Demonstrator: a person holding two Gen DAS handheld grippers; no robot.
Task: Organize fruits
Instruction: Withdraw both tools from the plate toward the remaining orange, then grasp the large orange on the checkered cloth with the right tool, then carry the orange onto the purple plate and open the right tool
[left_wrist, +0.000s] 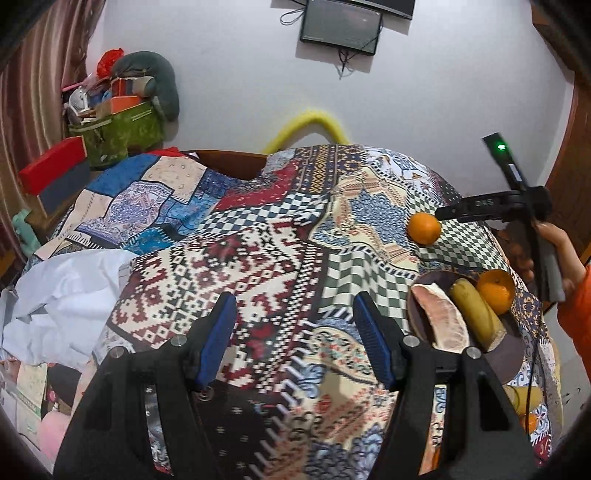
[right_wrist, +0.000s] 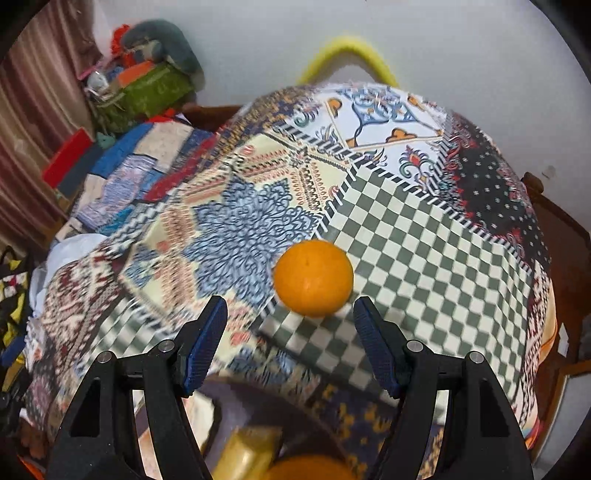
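Right gripper (right_wrist: 290, 325) angled steeply down over a round orange fruit (right_wrist: 313, 277)
Both tongs stand apart, empty; left gripper (left_wrist: 294, 325) tilts over the patterned patchwork cloth (left_wrist: 258, 251).

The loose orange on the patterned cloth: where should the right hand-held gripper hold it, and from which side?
Grip the loose orange across its widest middle, coming from above. It is round and sits free on the cloth, and the open right hand-held gripper probably spans it.

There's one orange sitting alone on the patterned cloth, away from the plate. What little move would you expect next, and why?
Probably the right gripper eases forward and down so its open jaws straddle the loose orange. That orange lies just ahead of its fingertips, untouched, while the plate already holds another orange, a banana and a pomelo wedge. The left gripper is empty and aimed elsewhere.
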